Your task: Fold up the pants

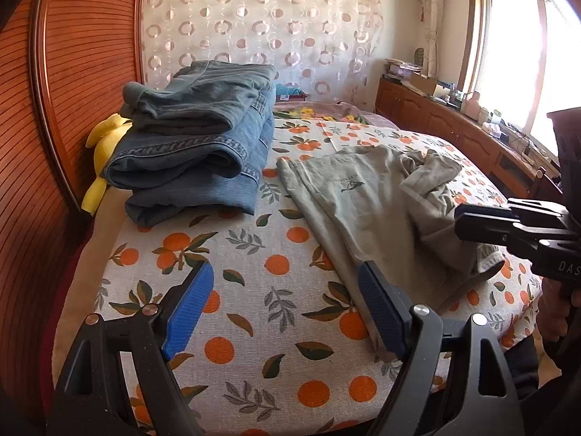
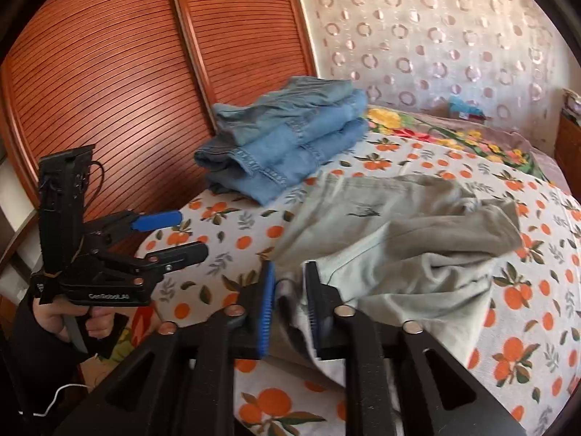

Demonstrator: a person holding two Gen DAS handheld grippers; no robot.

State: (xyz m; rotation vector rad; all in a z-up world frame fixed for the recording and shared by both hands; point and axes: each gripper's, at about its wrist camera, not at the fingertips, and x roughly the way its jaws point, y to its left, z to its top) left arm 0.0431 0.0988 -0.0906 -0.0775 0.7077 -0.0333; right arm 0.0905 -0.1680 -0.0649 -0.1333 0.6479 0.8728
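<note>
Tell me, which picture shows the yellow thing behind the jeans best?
The left wrist view. There the yellow thing pokes out between the folded jeans and the wooden doors. In the right wrist view the jeans hide it completely, so you cannot see it there.

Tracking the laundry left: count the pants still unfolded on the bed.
1: the crumpled grey-green cotton pants lie on the orange-print bedspread, beside the folded blue denim stack; others could hide beneath.
</note>
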